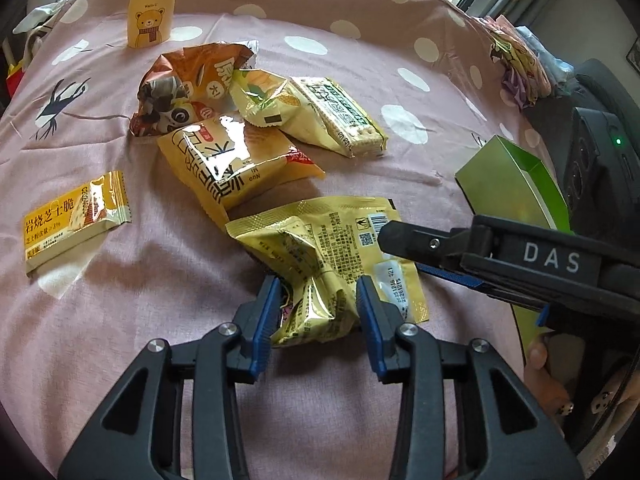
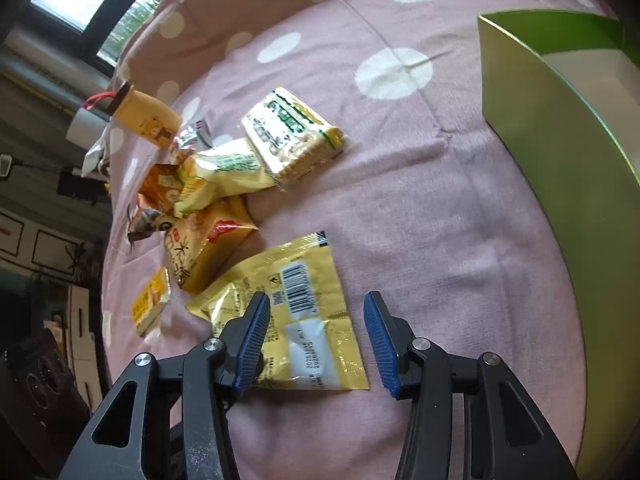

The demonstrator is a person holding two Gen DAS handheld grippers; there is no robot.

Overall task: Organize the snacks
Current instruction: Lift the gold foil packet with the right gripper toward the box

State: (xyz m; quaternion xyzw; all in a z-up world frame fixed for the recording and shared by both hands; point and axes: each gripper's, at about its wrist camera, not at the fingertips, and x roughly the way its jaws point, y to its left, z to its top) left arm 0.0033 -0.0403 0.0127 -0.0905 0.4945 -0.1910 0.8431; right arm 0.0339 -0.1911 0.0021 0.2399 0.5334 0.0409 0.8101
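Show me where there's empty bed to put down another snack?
Bare pink sheet lies between the gold packet and the green box, and also beyond the cracker pack. There's more between the cheese crisp packet and the left tool. The crowded part is the overlapping snack pile by the bear bottle.

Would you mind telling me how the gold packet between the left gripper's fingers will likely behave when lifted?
The gold packet looks crumpled and thin, so it will probably flop and sag. Its glossy foil may slip between the left gripper's pads. It seems light, nearly flat at its far end.
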